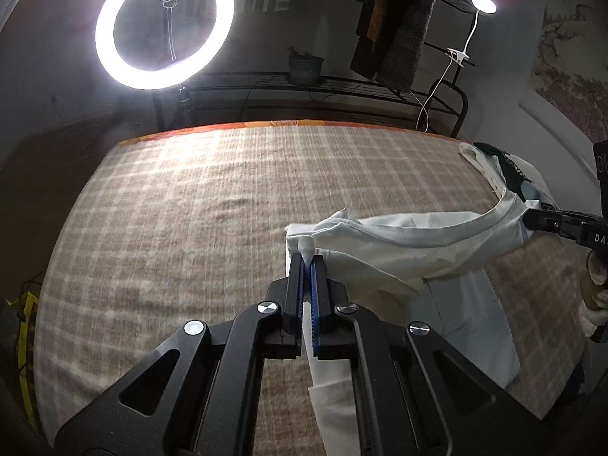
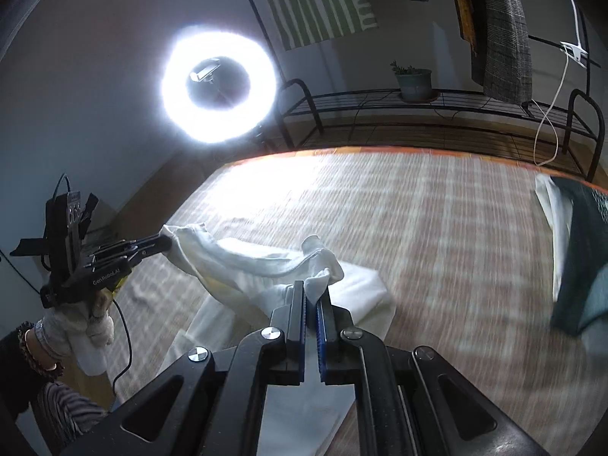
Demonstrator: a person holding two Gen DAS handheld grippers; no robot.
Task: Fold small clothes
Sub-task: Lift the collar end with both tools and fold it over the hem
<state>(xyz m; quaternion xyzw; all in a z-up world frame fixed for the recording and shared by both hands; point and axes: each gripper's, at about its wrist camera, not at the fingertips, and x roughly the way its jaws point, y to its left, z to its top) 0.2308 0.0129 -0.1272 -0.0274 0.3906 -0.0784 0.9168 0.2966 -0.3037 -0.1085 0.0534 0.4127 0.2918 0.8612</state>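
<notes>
A small white garment [image 1: 410,250] is held up between my two grippers over the checked bedcover [image 1: 190,209]. My left gripper [image 1: 308,256] is shut on one corner of its top edge. My right gripper [image 2: 311,290] is shut on the other corner, and it shows at the right of the left wrist view [image 1: 530,220]. The left gripper shows at the left of the right wrist view [image 2: 163,243]. The garment [image 2: 243,266] sags between the grips, and its lower part trails on the bedcover [image 2: 437,228].
A pile of folded clothes [image 1: 505,171], white and dark green, lies at the far right of the bed; it also shows in the right wrist view [image 2: 577,250]. A ring light [image 1: 163,24] and a black metal rack [image 1: 304,87] stand beyond the bed's far edge.
</notes>
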